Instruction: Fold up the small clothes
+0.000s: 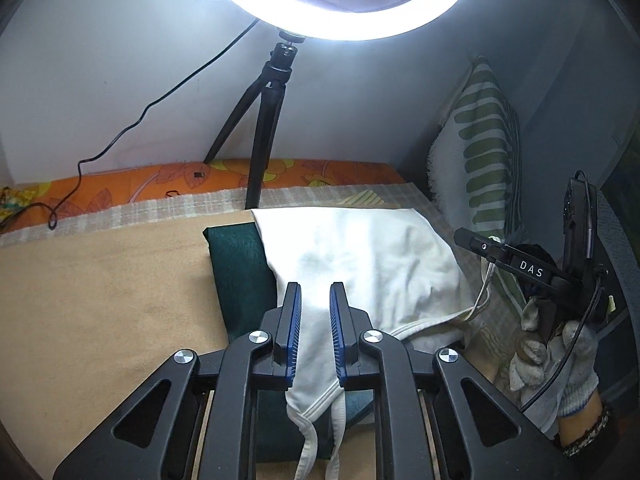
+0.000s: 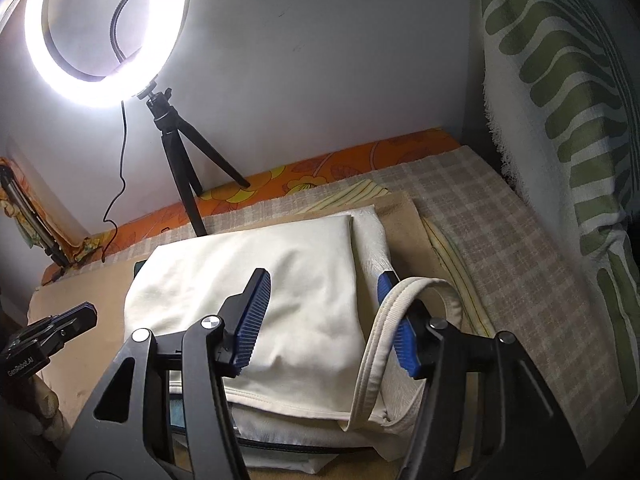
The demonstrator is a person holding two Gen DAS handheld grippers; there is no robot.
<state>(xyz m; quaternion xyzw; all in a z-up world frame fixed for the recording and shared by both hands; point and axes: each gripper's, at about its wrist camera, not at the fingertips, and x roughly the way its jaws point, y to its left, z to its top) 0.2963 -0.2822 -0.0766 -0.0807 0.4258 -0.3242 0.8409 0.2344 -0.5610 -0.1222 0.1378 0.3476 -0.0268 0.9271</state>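
A small white sleeveless top [image 1: 360,264] lies partly folded on a dark green cloth [image 1: 240,272] on the tan blanket. My left gripper [image 1: 315,296] sits over the top's near end, jaws apart with a narrow gap, fabric and straps [image 1: 316,420] lying between and below them. In the right wrist view the white top [image 2: 256,280] lies on a stack of folded clothes. My right gripper [image 2: 326,284] is open wide above it; a white strap loop [image 2: 404,292] drapes over its right finger [image 2: 404,340]. The right gripper also shows in the left wrist view [image 1: 464,236].
A ring light on a black tripod [image 1: 268,120] stands at the back by the wall, its cable trailing left. A green-striped pillow [image 1: 484,152] leans at the right. An orange floral sheet [image 1: 120,188] and a checked cloth [image 2: 500,240] cover the bed.
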